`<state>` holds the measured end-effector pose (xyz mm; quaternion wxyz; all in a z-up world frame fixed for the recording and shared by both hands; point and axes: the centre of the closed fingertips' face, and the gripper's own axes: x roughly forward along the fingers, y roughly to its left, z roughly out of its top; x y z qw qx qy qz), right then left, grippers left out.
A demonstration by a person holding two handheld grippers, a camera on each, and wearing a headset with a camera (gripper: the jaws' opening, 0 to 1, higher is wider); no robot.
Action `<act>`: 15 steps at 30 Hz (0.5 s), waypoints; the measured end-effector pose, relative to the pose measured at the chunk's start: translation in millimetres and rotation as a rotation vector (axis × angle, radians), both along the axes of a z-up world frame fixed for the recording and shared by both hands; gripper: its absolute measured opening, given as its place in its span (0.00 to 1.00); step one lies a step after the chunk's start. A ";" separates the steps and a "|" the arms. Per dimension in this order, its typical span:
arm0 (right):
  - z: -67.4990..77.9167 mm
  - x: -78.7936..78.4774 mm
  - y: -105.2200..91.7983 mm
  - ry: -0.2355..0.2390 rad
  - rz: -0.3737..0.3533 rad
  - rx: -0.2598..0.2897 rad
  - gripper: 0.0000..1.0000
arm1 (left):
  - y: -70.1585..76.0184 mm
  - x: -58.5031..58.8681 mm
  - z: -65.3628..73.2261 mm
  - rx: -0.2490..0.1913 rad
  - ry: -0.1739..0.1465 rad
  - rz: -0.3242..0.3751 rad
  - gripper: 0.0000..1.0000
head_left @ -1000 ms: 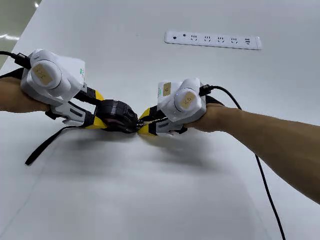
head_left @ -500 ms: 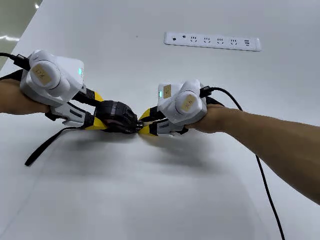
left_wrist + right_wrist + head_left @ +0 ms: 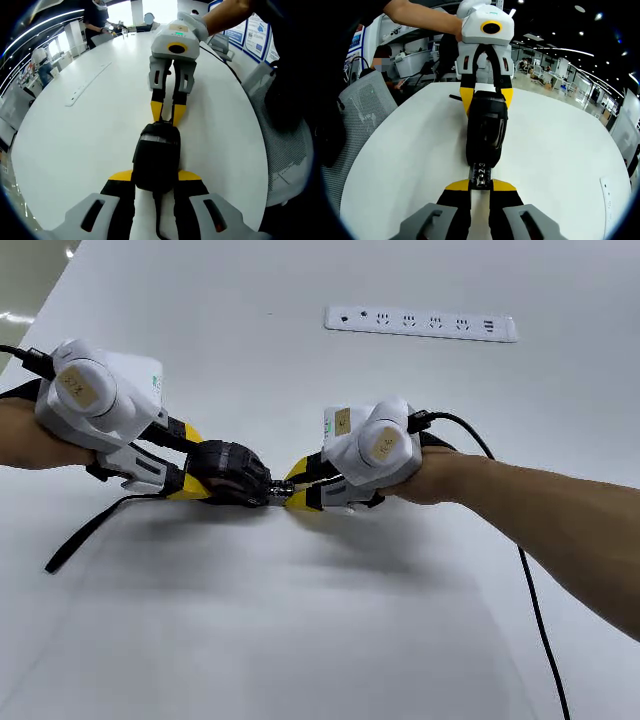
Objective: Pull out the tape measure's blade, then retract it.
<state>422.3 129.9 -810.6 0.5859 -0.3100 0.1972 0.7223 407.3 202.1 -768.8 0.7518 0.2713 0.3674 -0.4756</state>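
The black tape measure (image 3: 228,472) rests on the white table (image 3: 300,620), and my left gripper (image 3: 192,460) is shut on its case. In the left gripper view the case (image 3: 157,155) sits between my yellow fingertips (image 3: 122,175). A short stretch of blade (image 3: 481,175) with printed numbers sticks out of the case (image 3: 487,125). My right gripper (image 3: 480,186) is shut on the blade's end. In the head view the right gripper (image 3: 292,486) faces the left one, with the blade (image 3: 280,490) between them. The case's black strap (image 3: 90,530) trails to the left.
A white power strip (image 3: 420,322) lies at the far side of the table. A black cable (image 3: 530,590) runs from the right gripper toward the near edge. An office chair (image 3: 365,115) and another person stand beyond the table.
My right gripper has shifted a little to the right, away from the case, and a short length of blade now shows between them. The left gripper holds its place.
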 end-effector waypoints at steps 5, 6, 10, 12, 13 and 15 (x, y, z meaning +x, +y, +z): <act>1.3 0.9 -5.1 -0.003 0.002 -0.001 0.09 | -0.2 -1.2 0.1 0.000 0.003 0.001 0.24; 1.7 1.1 -5.8 -0.004 0.003 -0.001 0.09 | -0.2 -0.2 0.2 0.000 0.004 0.001 0.24; 4.8 1.8 -12.4 -0.005 0.003 -0.002 0.09 | -0.1 -0.5 0.0 0.000 0.007 0.002 0.24; 5.1 1.5 -16.1 -0.004 0.001 -0.006 0.09 | -0.1 -0.2 0.0 0.000 0.008 0.002 0.24; 5.7 1.7 -17.1 -0.005 0.003 -0.004 0.09 | -0.1 -1.2 -0.1 0.001 0.008 0.002 0.24; 5.4 2.1 -19.9 -0.005 0.002 -0.010 0.09 | 0.1 -1.3 0.0 0.001 0.009 0.002 0.24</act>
